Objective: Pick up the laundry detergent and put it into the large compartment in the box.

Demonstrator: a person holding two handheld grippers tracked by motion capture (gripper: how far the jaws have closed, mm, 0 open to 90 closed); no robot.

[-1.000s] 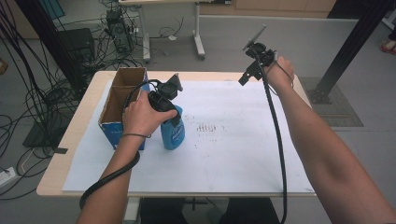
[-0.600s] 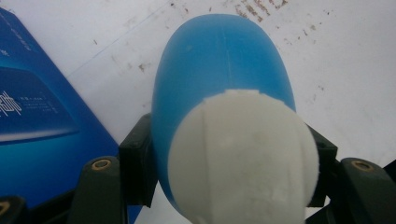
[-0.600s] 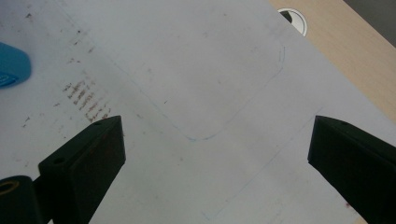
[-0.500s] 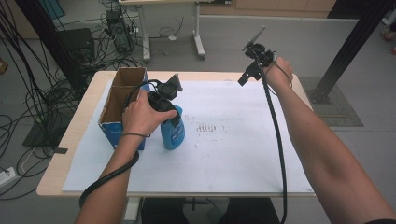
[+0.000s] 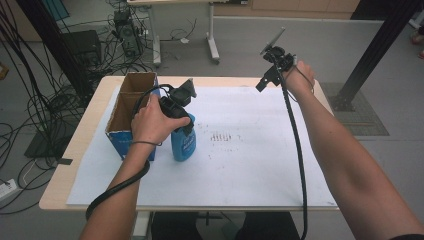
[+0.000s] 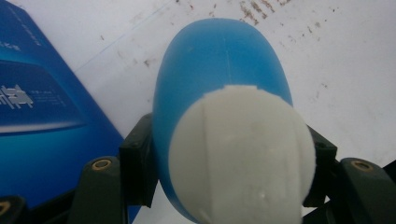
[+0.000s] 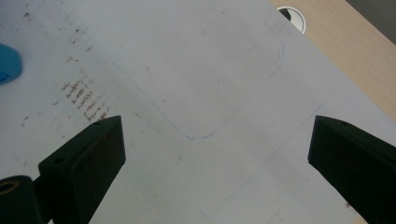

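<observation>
Left gripper clamped on top of blue bottle, bottle upright on white sheet. Left hand wraps gripper body. Open cardboard box at bottle's 9 o'clock, just beside it. Right gripper held high over table's far edge, at bottle's 2 o'clock, well apart. Brown smudges on sheet at bottle's 3 o'clock, near. Cable trails from right gripper toward 6 o'clock.

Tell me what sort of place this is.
Probably a lab or workshop set up for recording. Bundles of cables hang and trail over a bare floor, a second desk stands behind, and the table carries a stained white sheet as a work surface.
</observation>
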